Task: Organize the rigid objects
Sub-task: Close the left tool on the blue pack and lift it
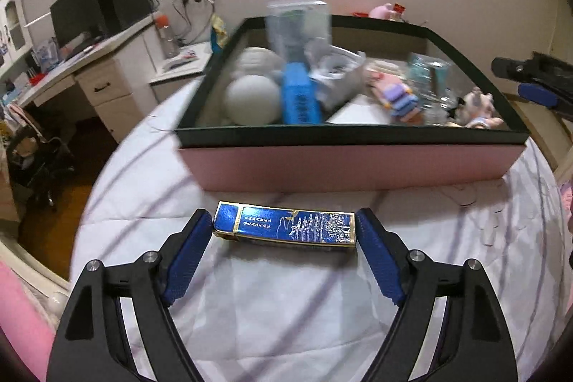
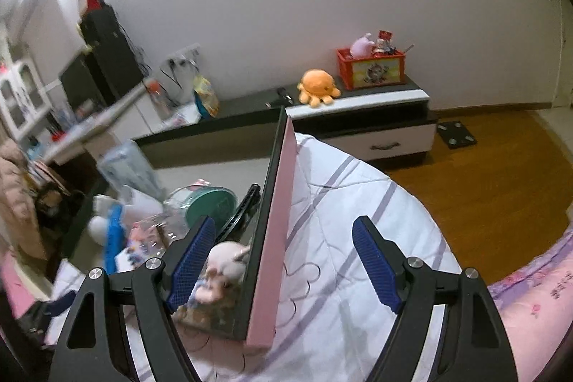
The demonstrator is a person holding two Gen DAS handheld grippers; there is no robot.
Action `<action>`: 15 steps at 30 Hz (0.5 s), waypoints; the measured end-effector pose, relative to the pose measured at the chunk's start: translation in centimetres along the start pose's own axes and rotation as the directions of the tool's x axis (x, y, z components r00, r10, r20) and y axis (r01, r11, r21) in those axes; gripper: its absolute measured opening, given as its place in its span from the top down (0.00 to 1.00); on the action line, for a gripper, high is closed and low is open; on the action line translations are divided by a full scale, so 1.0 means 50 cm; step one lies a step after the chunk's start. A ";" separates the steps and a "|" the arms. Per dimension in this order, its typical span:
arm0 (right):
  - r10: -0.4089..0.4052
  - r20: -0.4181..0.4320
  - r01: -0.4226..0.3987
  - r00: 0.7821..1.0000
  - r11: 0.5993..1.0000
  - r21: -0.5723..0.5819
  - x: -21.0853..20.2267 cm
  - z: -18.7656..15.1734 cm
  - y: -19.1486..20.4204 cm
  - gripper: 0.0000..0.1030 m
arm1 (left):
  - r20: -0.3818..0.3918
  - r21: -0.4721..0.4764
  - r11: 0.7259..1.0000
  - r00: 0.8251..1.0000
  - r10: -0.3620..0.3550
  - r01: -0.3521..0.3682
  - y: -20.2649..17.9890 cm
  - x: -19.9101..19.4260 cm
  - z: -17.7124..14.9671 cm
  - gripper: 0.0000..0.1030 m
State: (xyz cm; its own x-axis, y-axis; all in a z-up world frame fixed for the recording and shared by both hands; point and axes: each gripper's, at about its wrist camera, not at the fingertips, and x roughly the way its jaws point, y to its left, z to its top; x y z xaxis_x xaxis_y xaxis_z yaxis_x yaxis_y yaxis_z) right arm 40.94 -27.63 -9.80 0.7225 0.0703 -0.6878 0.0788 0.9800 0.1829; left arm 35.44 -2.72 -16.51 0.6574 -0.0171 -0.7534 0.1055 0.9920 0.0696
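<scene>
A flat blue and gold box (image 1: 284, 226) lies on the white bedsheet in front of a pink storage box with a dark rim (image 1: 351, 163). My left gripper (image 1: 284, 224) is open wide, its blue pads at either end of the blue box; contact is unclear. The storage box holds a white plush, a blue box (image 1: 299, 95), a clear case and small toys. My right gripper (image 2: 284, 238) is open and empty, straddling the storage box's right wall (image 2: 275, 238), with a small doll (image 2: 224, 265) inside by its left finger. It also shows in the left wrist view (image 1: 530, 77).
The bed has a white quilt with purple stripes (image 2: 343, 203) and a pink cover (image 2: 537, 296) at right. A low cabinet (image 2: 358, 110) with an orange plush and a red crate stands beyond. A desk with monitor (image 1: 77, 13) is at left.
</scene>
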 end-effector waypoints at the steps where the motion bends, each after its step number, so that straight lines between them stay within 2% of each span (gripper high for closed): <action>1: -0.020 -0.008 0.020 1.000 1.000 -0.002 0.008 0.002 0.002 0.22 | 0.002 -0.001 1.000 1.000 0.010 -0.010 0.012 -0.003 0.000 0.19; 3: -0.049 -0.035 0.049 0.998 0.999 -0.007 0.033 0.007 0.010 0.24 | 0.010 -0.009 1.000 1.000 0.030 -0.030 0.039 -0.009 0.001 0.19; 6: -0.024 -0.075 0.025 0.997 1.000 0.008 0.055 0.003 0.013 0.54 | 0.008 -0.037 0.997 0.998 0.065 -0.065 0.091 -0.015 -0.001 0.19; 7: -0.021 -0.083 0.022 0.996 1.000 0.008 0.059 0.003 0.013 0.58 | 0.003 -0.052 0.996 0.997 0.074 -0.073 0.111 -0.014 -0.001 0.19; 12: -0.026 -0.096 0.026 0.995 1.000 -0.005 0.069 0.004 0.024 0.61 | 0.009 -0.100 0.990 0.995 0.101 -0.100 0.182 -0.009 0.005 0.19; 15: -0.014 -0.116 0.012 0.993 1.000 -0.013 0.080 0.006 0.030 0.78 | 0.015 -0.123 0.987 0.995 0.102 -0.099 0.208 -0.005 0.012 0.19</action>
State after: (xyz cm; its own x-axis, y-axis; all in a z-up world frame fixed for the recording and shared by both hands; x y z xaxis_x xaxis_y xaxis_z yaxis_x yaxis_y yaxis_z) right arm 44.13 -25.92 -12.07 0.6367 0.0781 -0.7672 0.0788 0.9831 0.1655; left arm 36.81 7.54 -15.23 0.6758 0.0823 -0.7325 -0.0530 0.9966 0.0631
